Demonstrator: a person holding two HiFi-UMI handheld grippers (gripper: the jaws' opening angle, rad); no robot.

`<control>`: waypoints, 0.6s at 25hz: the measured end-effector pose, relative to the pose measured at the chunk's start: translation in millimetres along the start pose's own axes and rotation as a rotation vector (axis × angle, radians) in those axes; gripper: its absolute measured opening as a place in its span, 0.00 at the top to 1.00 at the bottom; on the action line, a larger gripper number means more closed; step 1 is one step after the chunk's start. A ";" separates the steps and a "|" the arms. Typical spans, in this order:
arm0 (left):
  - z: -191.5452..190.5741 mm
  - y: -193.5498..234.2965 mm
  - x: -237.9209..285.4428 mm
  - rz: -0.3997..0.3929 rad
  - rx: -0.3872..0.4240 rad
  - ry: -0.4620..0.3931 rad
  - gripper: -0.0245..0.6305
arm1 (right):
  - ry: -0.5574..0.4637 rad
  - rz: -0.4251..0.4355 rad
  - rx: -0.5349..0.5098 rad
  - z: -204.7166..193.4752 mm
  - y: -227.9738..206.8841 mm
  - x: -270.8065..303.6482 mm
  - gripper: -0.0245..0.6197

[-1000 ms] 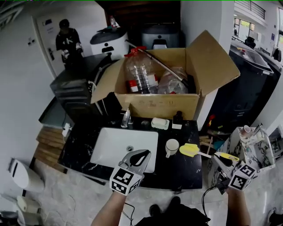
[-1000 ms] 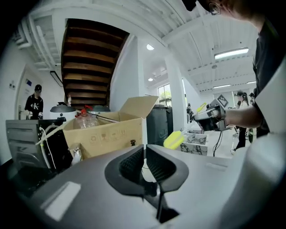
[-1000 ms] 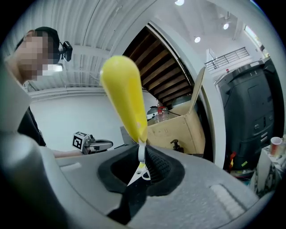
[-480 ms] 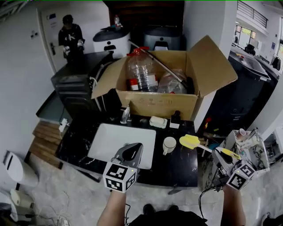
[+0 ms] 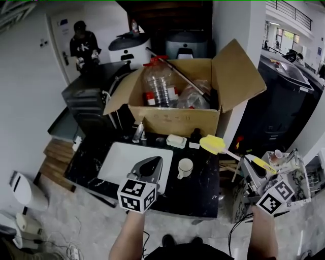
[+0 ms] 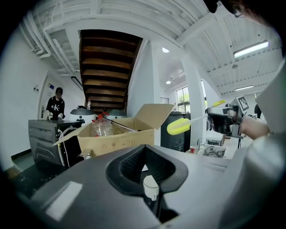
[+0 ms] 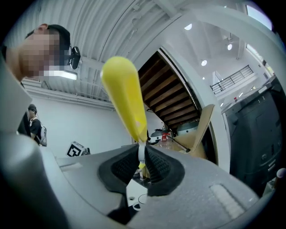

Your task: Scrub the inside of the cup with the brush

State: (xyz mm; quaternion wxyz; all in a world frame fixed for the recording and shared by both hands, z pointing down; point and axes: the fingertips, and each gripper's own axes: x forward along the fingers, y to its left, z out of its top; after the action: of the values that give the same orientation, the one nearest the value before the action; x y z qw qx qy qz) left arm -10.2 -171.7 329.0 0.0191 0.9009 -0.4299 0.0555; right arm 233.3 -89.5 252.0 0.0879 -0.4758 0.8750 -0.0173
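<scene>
Clamping brush [image 5: 212, 144] in right gripper [image 5: 251, 163] fingers, left gripper [image 5: 151, 166] fingers closed empty, cup [image 5: 185, 167] on desk [image 5: 203, 189] beside sink [image 5: 124, 158], cardboard box [image 5: 177, 121] behind.

White walls [image 5: 25, 91], dark wooden stairs [image 5: 167, 12] top centre, windows [image 5: 287, 35] upper right, pale marble floor [image 5: 76, 223] lower left, black desk [image 5: 86, 167] mid-frame.

From our head we look steeply down, from well above, on the black marbled stone counter [image 5: 203, 188] and the open brown cardboard box [image 5: 175, 119]. The left gripper view looks nearly level toward the same box. The right gripper view faces slightly upward, very near the yellow plastic brush [image 7: 125, 98], which all three views share.
</scene>
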 end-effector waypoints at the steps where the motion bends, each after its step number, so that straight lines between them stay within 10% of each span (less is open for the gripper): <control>1: 2.6 -5.5 1.8 -0.003 0.001 -0.014 0.93 | 0.001 0.009 -0.016 0.4 0.9 -0.9 0.90; 15: 11.0 -37.8 2.8 -0.107 -0.085 -0.079 0.93 | 0.040 -0.048 -0.016 -33.2 -20.5 -25.9 0.90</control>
State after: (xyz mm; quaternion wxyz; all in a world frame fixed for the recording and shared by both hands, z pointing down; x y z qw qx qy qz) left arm 21.8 -151.0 318.9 0.0430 0.9225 -0.3837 0.0004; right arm 258.4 -80.8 290.6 0.0662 -0.4968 0.8651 -0.0221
